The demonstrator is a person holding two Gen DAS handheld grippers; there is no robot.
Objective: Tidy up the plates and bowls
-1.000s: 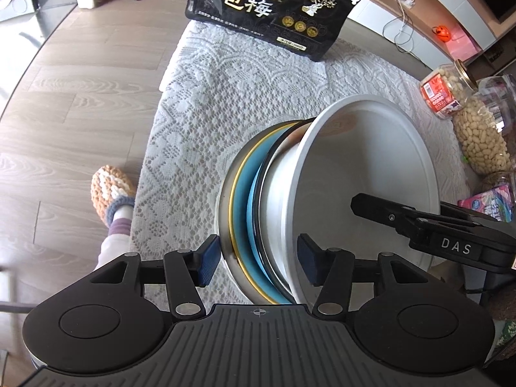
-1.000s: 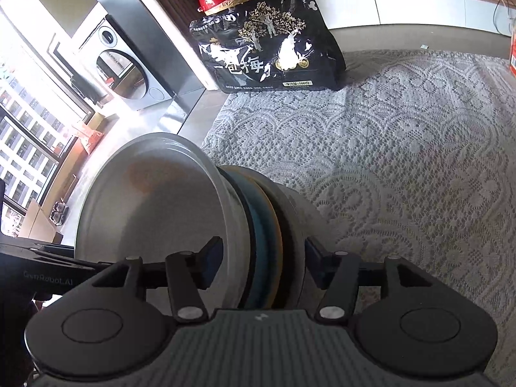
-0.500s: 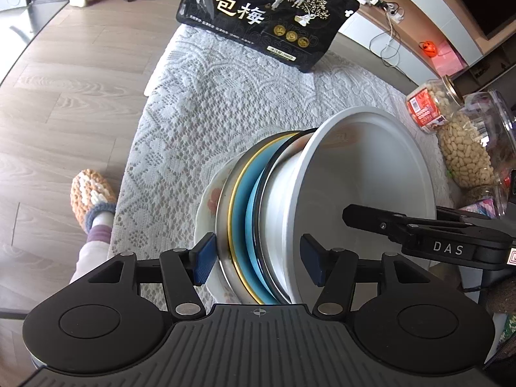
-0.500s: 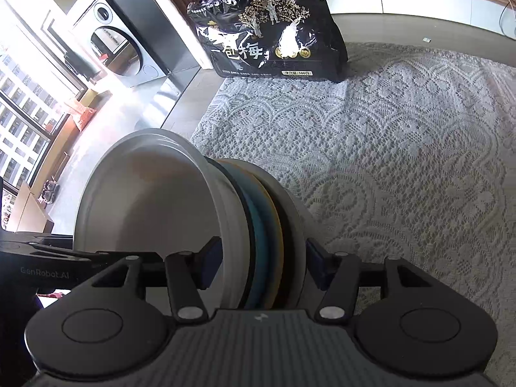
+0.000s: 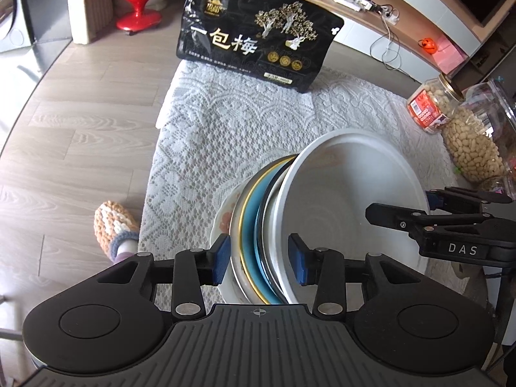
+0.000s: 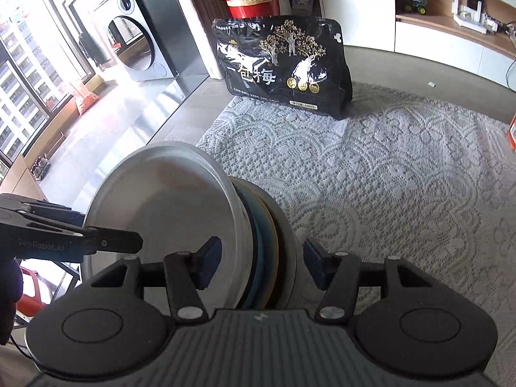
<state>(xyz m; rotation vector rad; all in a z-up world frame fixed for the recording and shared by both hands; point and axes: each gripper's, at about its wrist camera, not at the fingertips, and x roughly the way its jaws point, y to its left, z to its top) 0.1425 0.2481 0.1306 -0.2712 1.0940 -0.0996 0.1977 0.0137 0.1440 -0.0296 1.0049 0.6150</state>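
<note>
Living room, lace-covered counter [image 5: 245, 135], black plum bag [image 5: 258, 48] standing at its far end. The dish stack [image 5: 254, 225] (white bowl [image 5: 348, 200] on top, then blue gold-rimmed plate, steel plate, floral plate lowest) sits tilted on edge at the end opposite the bag, seemingly lifted off the lace.

Change: the left claw [image 5: 259, 259] has just been closing, and now brackets more of the stack than a second ago; its left pad sits at the floral plate, which was outside the jaws before. The right claw [image 6: 262, 262] straddles the opposite rim, gap unchanged, pads not clearly touching. Bag looks further off in both views, so the stack is rising.

Read: two-claw carry underway; left grip firming up, right grip unconfirmed.
</note>
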